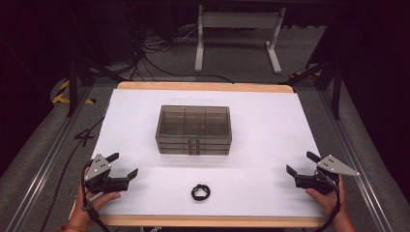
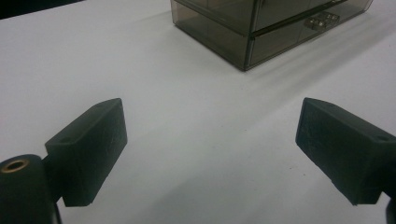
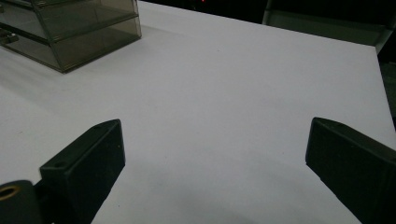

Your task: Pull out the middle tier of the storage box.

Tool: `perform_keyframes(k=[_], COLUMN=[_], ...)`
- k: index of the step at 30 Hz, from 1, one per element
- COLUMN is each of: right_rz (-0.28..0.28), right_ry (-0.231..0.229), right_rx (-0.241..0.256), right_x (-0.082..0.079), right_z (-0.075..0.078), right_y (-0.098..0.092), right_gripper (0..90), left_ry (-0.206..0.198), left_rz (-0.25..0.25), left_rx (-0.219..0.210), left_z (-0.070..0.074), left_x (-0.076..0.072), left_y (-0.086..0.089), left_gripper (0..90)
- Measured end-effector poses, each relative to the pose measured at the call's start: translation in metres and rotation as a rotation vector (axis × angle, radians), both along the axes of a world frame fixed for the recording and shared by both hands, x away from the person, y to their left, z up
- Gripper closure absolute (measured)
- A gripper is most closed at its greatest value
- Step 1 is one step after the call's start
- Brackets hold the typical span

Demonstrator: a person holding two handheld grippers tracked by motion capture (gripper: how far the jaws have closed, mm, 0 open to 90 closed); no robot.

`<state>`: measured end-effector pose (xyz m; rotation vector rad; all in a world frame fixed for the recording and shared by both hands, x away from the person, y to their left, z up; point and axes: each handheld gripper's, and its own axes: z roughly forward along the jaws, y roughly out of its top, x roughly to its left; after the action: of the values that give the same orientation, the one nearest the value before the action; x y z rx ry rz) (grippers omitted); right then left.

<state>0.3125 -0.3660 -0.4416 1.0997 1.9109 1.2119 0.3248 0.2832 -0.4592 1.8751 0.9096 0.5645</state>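
Support: table [image 1: 309,121], white top with a pale wooden edge showing at the near and far sides.
On it, centre: smoky clear drawer box [image 1: 193,129], its stacked drawer fronts facing the person; also seen in the left gripper view [image 2: 261,28] and the right gripper view [image 3: 70,32].
On it, near edge: small black ring-shaped band [image 1: 200,192], lying flat, well apart from the box.
Surface elsewhere: plain white, soft shadows.
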Motion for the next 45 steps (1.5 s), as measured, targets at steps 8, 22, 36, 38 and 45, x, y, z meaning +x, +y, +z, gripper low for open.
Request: perform_keyframes(k=[8,22,36,38,45], right_rz=[0.001,0.0,0.0,0.0,0.005], right_ry=[0.002,0.004,0.005,0.004,0.003], right_rx=[-0.008,-0.001,-0.008,-0.008,-0.014], right_x=[0.0,0.001,0.001,0.0,0.0], right_z=[0.0,0.0,0.0,0.0,0.0], right_y=[0.001,0.0,0.001,0.001,0.001], right_gripper=[5.6,5.9,6.2,6.2,6.6], left_ry=[-0.025,-0.097,-0.112,-0.111,-0.134], left_rz=[-0.002,0.032,-0.037,-0.047,-0.055], left_rx=[0.037,0.111,0.191,0.195,0.181], left_z=[0.0,0.011,0.027,0.029,0.04], left_x=[-0.002,-0.007,-0.006,-0.005,-0.004], left_y=[-0.003,-0.017,-0.053,-0.056,-0.061], left_gripper=[10.3,15.6,22.0,20.6,19.5])
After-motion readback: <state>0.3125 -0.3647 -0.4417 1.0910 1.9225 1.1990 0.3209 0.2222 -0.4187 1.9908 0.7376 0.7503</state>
